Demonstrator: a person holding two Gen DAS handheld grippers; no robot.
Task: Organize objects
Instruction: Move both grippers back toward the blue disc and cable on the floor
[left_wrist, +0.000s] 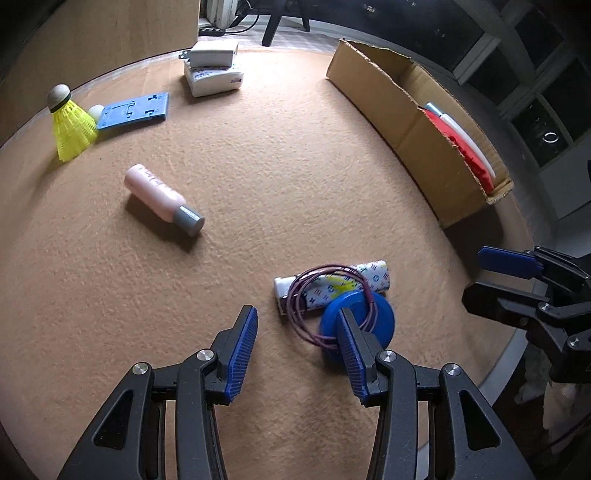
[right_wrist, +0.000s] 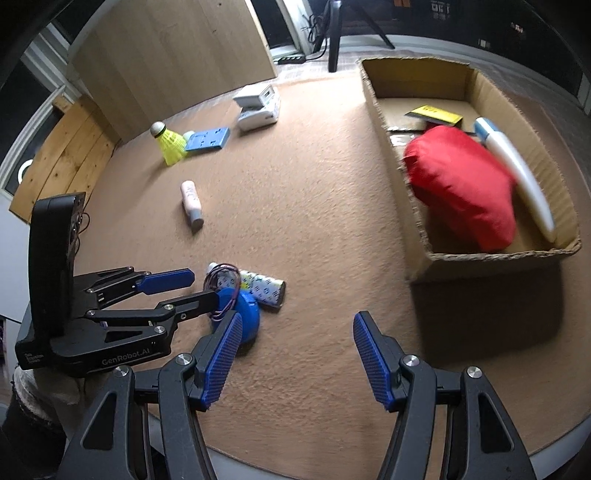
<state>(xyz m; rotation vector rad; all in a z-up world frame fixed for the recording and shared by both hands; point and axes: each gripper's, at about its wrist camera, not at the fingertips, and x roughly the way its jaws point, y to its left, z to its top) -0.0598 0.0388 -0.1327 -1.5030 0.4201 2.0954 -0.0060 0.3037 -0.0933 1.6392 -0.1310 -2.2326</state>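
A blue round disc (left_wrist: 364, 314) lies on the tan felt table with a purple cable loop (left_wrist: 306, 295) draped over it. The cable also crosses a patterned white pack (left_wrist: 332, 286). My left gripper (left_wrist: 297, 325) hangs just in front of this pile, open, with only bare felt between its fingers. Its right finger (left_wrist: 349, 339) covers part of the disc. From the right wrist view the left gripper (right_wrist: 195, 288) has its tips beside the cable (right_wrist: 221, 280) and disc (right_wrist: 243, 314). My right gripper (right_wrist: 299, 321) is open over bare felt, right of the disc.
A pink bottle (left_wrist: 162, 197) lies on its side. At the far left stand a yellow shuttlecock (left_wrist: 72, 125), a blue flat plate (left_wrist: 135, 110) and a white charger stack (left_wrist: 214, 70). A cardboard box (right_wrist: 417, 206) at the right holds a red bag (right_wrist: 461, 188), a white tube (right_wrist: 517, 173) and a yellow packet (right_wrist: 436, 112).
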